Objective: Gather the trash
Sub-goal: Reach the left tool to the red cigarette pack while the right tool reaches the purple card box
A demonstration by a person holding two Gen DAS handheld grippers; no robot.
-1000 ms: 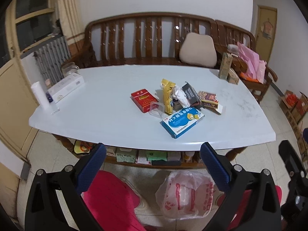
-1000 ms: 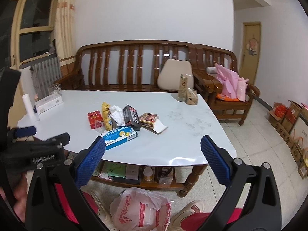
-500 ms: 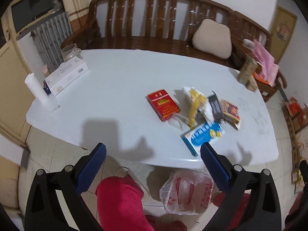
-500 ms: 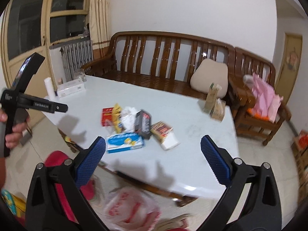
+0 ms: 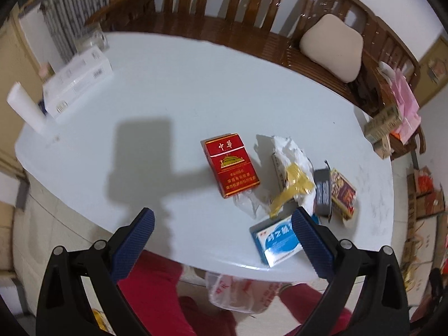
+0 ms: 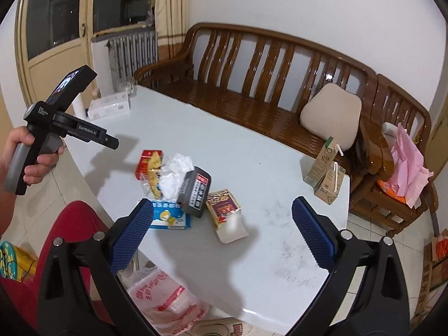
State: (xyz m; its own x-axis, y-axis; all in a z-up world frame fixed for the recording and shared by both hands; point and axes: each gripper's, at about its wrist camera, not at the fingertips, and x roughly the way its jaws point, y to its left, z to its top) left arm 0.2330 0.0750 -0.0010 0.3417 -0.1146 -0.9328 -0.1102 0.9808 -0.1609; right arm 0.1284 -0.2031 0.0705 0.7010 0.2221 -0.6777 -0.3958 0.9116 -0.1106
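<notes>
Both tools hang above the near edge of the surface (image 5: pixel 156 106), empty, jaws spread wide: the left tool (image 5: pixel 222 219) over the bare patch beside the red pack (image 5: pixel 231 165), the right tool (image 6: pixel 222 210) over the dark box (image 6: pixel 196 191) and the brown packet (image 6: pixel 225 207).

The trash sits in one tight heap toward the near edge: red pack, clear wrapper (image 5: pixel 247 203), yellow wrapper (image 5: pixel 291 189), crumpled tissue (image 5: pixel 291 151), dark box, brown packet, and a blue box (image 5: pixel 278 240) that lies closest to the rim. A plastic bag (image 6: pixel 165 302) waits on the floor below that edge, its mouth not clearly visible.

The risks, as I judge them:
- The pieces touch and overlap, so closing on one may drag its neighbours.
- A nudge could push the blue box over the rim and miss the bag.
- Tissue and wrappers are light and limp; a shallow pinch may slip.
- The two cartons (image 6: pixel 326 173) at the far corner stand upright and could topple.
</notes>
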